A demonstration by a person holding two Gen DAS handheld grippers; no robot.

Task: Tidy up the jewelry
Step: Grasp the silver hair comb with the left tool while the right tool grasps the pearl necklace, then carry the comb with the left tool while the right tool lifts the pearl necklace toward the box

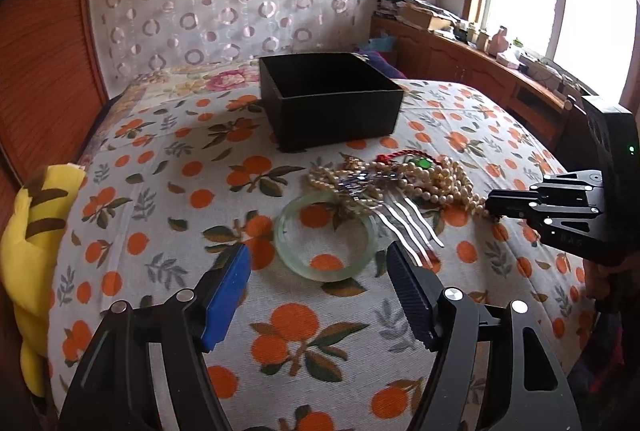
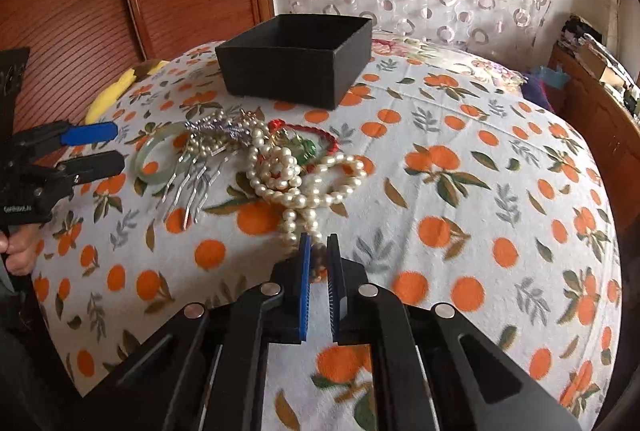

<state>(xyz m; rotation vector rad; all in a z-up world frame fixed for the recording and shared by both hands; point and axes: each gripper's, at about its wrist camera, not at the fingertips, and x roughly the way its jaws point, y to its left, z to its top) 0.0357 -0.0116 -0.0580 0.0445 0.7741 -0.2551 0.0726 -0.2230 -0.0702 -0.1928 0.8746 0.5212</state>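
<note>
Right gripper (image 2: 319, 251) pinches the pearl necklace (image 2: 296, 183) by its near loop, limp, slippery, tangle-prone strand mid-bed; left gripper (image 1: 318, 271) gapes before the stiff jade bangle (image 1: 326, 231).

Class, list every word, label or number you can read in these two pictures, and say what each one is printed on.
"GenRobot.AI": small white print on the side of the left claw, only just legible.
Pale letters on the side of the right claw: too blurred to read.
No text on the black box or the bedspread.
</note>
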